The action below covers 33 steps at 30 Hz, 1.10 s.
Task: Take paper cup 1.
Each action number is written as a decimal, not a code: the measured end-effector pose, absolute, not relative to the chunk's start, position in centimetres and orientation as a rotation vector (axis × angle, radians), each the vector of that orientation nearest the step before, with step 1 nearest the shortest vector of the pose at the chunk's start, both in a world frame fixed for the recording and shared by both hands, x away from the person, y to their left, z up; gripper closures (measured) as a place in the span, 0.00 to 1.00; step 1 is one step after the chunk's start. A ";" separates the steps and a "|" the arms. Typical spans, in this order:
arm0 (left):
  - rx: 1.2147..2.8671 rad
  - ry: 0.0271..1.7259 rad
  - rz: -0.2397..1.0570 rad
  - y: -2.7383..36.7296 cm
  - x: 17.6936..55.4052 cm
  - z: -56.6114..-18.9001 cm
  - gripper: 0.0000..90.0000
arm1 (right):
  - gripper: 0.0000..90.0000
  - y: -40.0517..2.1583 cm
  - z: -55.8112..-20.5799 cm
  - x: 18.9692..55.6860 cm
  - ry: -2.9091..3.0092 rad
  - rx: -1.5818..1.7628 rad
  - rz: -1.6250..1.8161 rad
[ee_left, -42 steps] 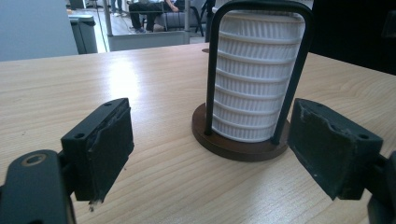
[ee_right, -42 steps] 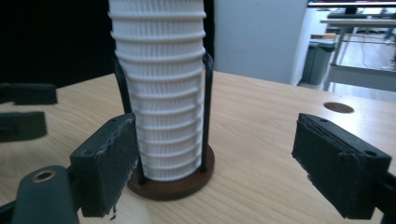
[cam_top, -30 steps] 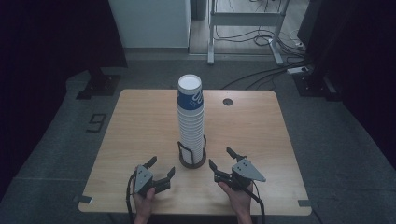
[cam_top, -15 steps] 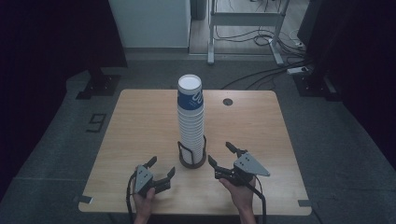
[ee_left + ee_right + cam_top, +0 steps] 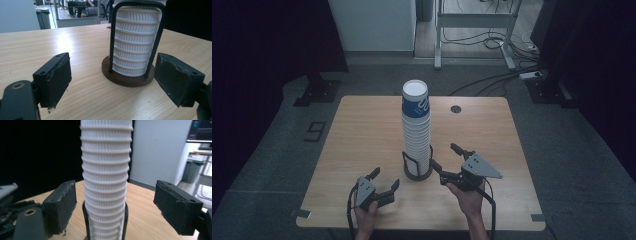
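The cup stack is seated in a holder at mid-bench; light, crushable, ribbed cups are best gripped gently below the rim; the right tool, jaws just opening, and the left tool are released beside the holder.

Both grippers black, two-jaw. Left gripper: grey plate on top, black cable looping off its rear past the hand. Right gripper: larger grey three-cornered plate with a few small holes, black cable curving back beside the wrist. Jaw pads are thick black rubber blocks, edges frayed and chipped, a screw hole at the outer corners. A round brass-coloured fastener sits in the arm below the left-hand pad. Forearms bare, no sleeves.
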<state>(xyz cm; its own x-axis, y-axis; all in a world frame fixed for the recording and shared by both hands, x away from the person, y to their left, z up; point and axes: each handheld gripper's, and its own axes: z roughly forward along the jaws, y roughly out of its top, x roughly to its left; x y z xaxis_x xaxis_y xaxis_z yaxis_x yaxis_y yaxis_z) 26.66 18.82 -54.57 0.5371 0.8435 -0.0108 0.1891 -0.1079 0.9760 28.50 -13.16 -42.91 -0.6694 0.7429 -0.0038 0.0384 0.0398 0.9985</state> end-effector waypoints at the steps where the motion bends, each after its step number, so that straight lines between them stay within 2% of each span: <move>1: 1.615 0.895 0.703 18.8 26.7 -54.6 0.16 | 0.20 -13.2 -42.9 28.5 1.780 0.788 1.682; 20: 1.620 0.890 0.706 18.8 26.6 -54.6 0.16 | 0.14 -11.8 -36.9 30.8 1.801 0.691 1.768; 33: 1.621 0.886 0.707 18.8 26.6 -54.6 0.16 | 0.14 -10.7 -33.7 32.2 1.811 0.644 1.726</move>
<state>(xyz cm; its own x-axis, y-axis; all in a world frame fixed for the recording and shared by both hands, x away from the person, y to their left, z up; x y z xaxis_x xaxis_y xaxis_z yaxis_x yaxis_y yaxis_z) 26.60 18.80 -54.58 0.5419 0.8404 -0.0026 0.1841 -0.1157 0.9761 32.25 -10.67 -33.70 -0.7335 0.6768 -0.0631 -0.0305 0.0599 0.9977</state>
